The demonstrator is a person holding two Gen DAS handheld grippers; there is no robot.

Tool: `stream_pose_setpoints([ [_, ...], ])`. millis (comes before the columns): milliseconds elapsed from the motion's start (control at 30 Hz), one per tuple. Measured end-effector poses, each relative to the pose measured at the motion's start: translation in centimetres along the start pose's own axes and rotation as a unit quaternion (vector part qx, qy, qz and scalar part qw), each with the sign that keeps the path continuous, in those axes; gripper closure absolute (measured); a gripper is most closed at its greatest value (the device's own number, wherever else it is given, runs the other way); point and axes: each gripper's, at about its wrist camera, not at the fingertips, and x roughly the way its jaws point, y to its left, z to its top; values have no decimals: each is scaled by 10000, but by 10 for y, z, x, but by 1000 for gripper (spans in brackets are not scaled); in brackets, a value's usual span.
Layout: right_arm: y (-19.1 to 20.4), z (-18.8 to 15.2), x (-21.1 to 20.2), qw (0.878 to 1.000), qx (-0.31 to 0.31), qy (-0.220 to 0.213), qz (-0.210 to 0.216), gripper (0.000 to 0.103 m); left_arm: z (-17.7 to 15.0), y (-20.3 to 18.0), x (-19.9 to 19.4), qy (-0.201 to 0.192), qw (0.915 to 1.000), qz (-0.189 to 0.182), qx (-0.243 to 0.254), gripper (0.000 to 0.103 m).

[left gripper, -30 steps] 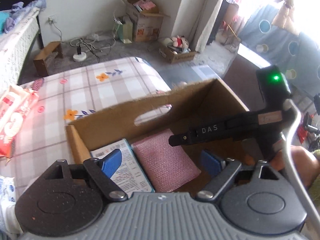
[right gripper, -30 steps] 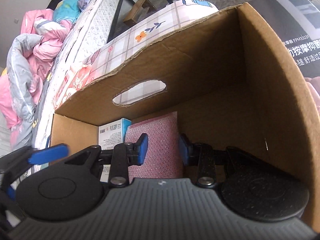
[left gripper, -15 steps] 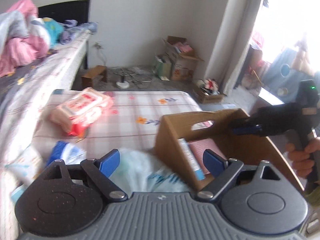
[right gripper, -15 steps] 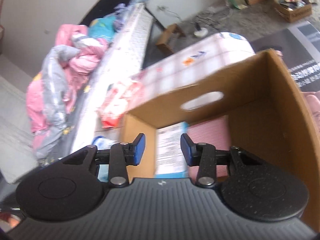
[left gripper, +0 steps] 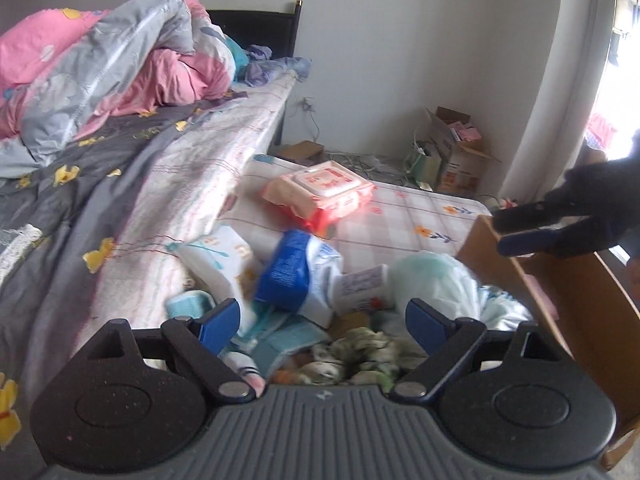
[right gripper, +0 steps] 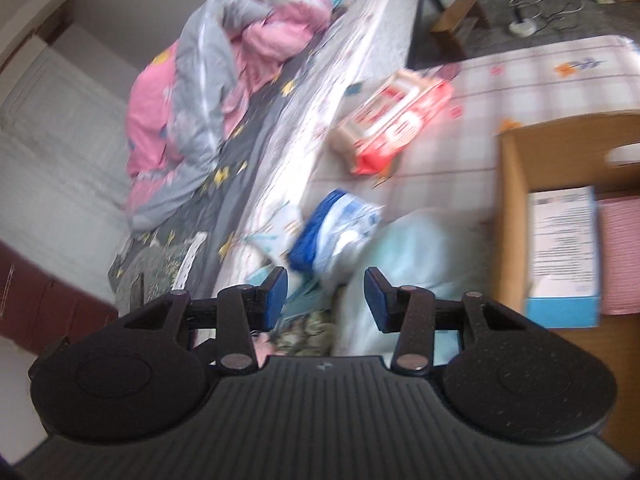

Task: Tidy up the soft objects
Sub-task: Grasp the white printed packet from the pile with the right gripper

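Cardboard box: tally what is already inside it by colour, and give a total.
In the cardboard box, by the right wrist view:
White and blue carton: 1
Pink textured pack: 1
Total: 2
The rest of the box runs off the picture's edge, so anything further right cannot be counted.

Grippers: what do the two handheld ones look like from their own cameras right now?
Both look alike. The left gripper and right gripper each have a grey ribbed body, two black round housings, black linkage arms with silver pivot pins, and blue pads on the fingertips. A small white mark sits on the body's front edge. No cables or sleeves show.
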Motion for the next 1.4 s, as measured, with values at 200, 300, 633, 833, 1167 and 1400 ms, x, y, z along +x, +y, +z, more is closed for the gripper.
stream_pose_setpoints([
  [200,52,5,80,9975,-339,583,207,58,-1,30,18,-99,9996,94,-261,22],
  [300,74,17,118,9942,-666,794,301,54,3,45,36,-79,9989,185,-419,34],
  [633,90,98,265,9671,-1919,1575,555,30,15,70,96,336,9957,487,-706,62],
  [833,68,110,332,9523,-1697,2331,994,25,20,80,123,610,9932,554,-819,61],
  [1167,64,94,357,9477,-1656,2434,1232,34,23,92,147,854,9869,751,-1141,67],
  [1400,74,91,333,9573,-1617,2074,1203,68,28,84,128,628,9886,882,-1046,77],
])
